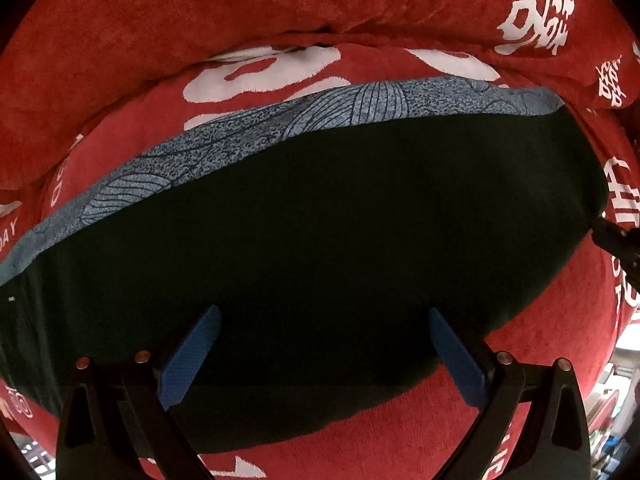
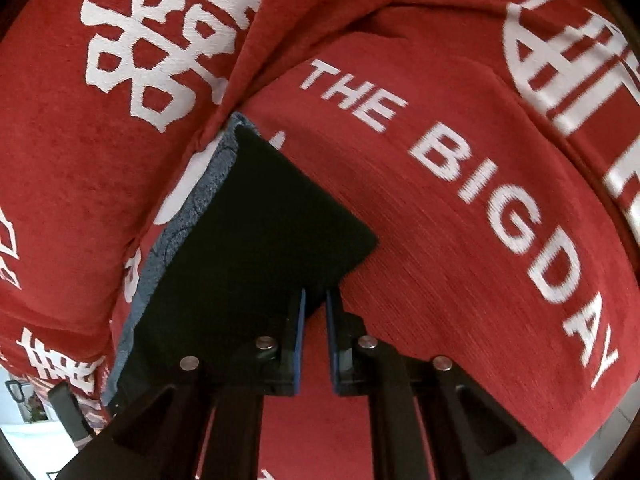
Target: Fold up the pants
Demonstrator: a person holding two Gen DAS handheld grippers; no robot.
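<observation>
The pants (image 1: 320, 220) are dark green-black, folded flat, with a blue patterned layer (image 1: 240, 136) showing along the far edge. They lie on a red sofa seat. My left gripper (image 1: 324, 316) is open, fingers spread wide just above the near edge of the pants, holding nothing. In the right wrist view the pants (image 2: 248, 232) lie ahead and to the left, with the blue edge (image 2: 200, 196) on their left. My right gripper (image 2: 316, 300) has its blue pads nearly together at the pants' near right corner; whether cloth is pinched between them does not show.
The red sofa cover (image 2: 460, 200) carries white lettering "THE BIG DAY". The sofa backrest (image 1: 240, 8) rises behind the pants. The right gripper's black tip (image 1: 616, 240) shows at the right edge of the left wrist view. Room clutter shows beyond the seat's front corners.
</observation>
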